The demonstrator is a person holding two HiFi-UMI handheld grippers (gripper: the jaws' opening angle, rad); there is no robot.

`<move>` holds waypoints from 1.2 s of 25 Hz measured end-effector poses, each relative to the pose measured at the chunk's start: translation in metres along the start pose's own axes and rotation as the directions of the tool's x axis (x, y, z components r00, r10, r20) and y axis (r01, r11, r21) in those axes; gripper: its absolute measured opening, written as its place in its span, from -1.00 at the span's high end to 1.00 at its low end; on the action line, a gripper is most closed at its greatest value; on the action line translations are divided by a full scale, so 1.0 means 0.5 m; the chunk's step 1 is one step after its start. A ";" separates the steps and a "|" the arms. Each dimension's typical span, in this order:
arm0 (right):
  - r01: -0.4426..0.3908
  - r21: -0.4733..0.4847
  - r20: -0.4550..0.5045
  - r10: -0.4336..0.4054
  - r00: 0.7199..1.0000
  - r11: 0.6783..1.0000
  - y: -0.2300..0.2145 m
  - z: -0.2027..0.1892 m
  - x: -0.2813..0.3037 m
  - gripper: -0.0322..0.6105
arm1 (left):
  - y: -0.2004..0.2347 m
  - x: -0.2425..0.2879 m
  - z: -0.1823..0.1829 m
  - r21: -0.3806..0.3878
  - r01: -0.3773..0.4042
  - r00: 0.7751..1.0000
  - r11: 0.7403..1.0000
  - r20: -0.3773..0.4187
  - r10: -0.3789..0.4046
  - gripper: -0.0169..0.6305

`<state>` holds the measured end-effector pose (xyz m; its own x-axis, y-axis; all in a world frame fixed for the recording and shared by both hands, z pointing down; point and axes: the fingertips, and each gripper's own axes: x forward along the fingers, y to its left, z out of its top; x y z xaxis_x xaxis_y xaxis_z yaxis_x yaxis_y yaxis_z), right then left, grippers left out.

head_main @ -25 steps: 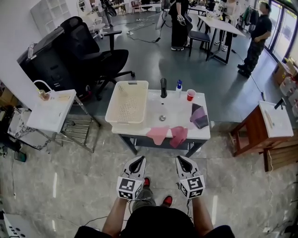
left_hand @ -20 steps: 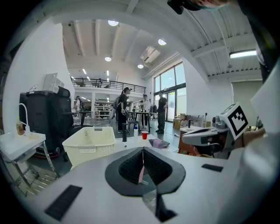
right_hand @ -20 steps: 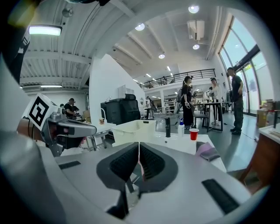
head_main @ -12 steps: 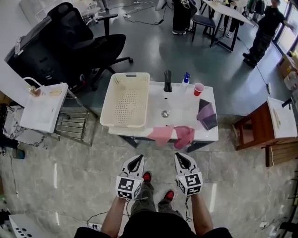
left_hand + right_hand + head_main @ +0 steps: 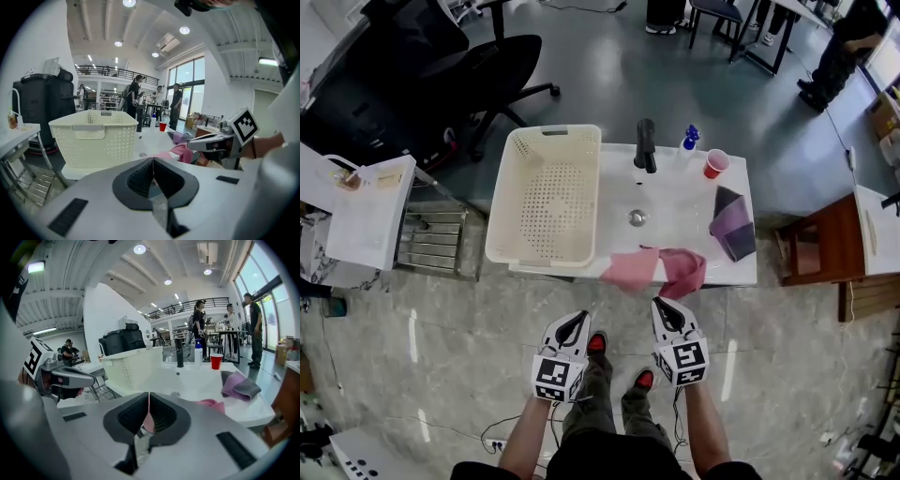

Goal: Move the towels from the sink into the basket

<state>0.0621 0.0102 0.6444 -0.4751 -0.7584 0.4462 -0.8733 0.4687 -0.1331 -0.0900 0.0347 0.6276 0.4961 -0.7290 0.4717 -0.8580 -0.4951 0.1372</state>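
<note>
Two pink towels [image 5: 657,268] hang over the front edge of the white sink [image 5: 670,220]; they also show in the right gripper view as a pink towel [image 5: 209,404]. A purple and grey towel [image 5: 732,225] lies on the sink's right side. The cream basket [image 5: 547,195] stands empty on the sink's left part. My left gripper [image 5: 577,325] and right gripper [image 5: 664,314] are both shut and hold nothing. They hover side by side over the floor, just short of the sink's front edge.
A black tap [image 5: 646,144], a spray bottle [image 5: 688,141] and a red cup [image 5: 714,163] stand at the sink's back. A white side table [image 5: 361,213] is at the left, a wooden stand [image 5: 825,258] at the right, an office chair [image 5: 487,70] behind. People stand far back.
The sink and basket have come closer in the head view. Both grippers stay side by side, now near the sink's front edge.
</note>
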 end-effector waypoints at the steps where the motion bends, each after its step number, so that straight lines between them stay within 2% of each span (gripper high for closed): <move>1: 0.000 0.000 -0.005 0.000 1.000 1.000 -0.002 -0.004 0.011 0.80 | 0.005 0.007 -0.005 -0.006 0.003 1.000 1.000 -0.004 -0.003 0.92; 7: -0.018 0.015 -0.037 0.019 0.999 1.000 0.003 -0.028 0.074 0.78 | 0.035 0.033 -0.022 -0.022 0.017 0.999 1.000 -0.029 -0.017 0.92; 8: -0.026 0.021 -0.049 0.027 0.998 0.999 0.004 -0.034 0.084 0.68 | 0.039 0.036 -0.024 -0.026 0.019 0.999 0.999 -0.032 -0.020 0.92; 9: -0.031 0.022 -0.061 0.032 0.998 0.999 0.005 -0.040 0.095 0.40 | 0.044 0.039 -0.027 -0.030 0.019 0.999 0.999 -0.034 -0.020 0.92; 10: -0.031 0.019 -0.074 0.032 0.997 0.999 0.004 -0.047 0.106 0.30 | 0.050 0.041 -0.029 -0.034 0.016 0.999 0.999 -0.037 -0.017 0.92; 12: -0.019 -0.002 -0.097 0.019 0.995 1.000 0.001 -0.058 0.126 0.22 | 0.062 0.043 -0.035 -0.042 0.008 0.999 0.999 -0.042 -0.010 0.92; 21: 0.023 -0.027 -0.139 -0.027 0.990 0.999 -0.011 -0.089 0.179 0.18 | 0.094 0.058 -0.072 -0.083 0.007 0.997 0.997 -0.072 -0.013 0.92; 27: 0.066 -0.077 -0.161 -0.077 0.984 0.995 -0.023 -0.103 0.194 0.19 | 0.109 0.064 -0.084 -0.103 -0.004 0.997 0.995 -0.077 -0.004 0.92; 30: 0.090 -0.085 -0.161 -0.102 0.982 0.992 -0.028 -0.101 0.195 0.30 | 0.113 0.060 -0.090 -0.110 -0.006 0.996 0.994 -0.085 -0.003 0.92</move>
<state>0.0335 -0.0475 0.7344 -0.3595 -0.7195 0.5941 -0.8999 0.4358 -0.0168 -0.1295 0.0062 0.6886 0.4857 -0.6847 0.5434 -0.8704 -0.4357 0.2290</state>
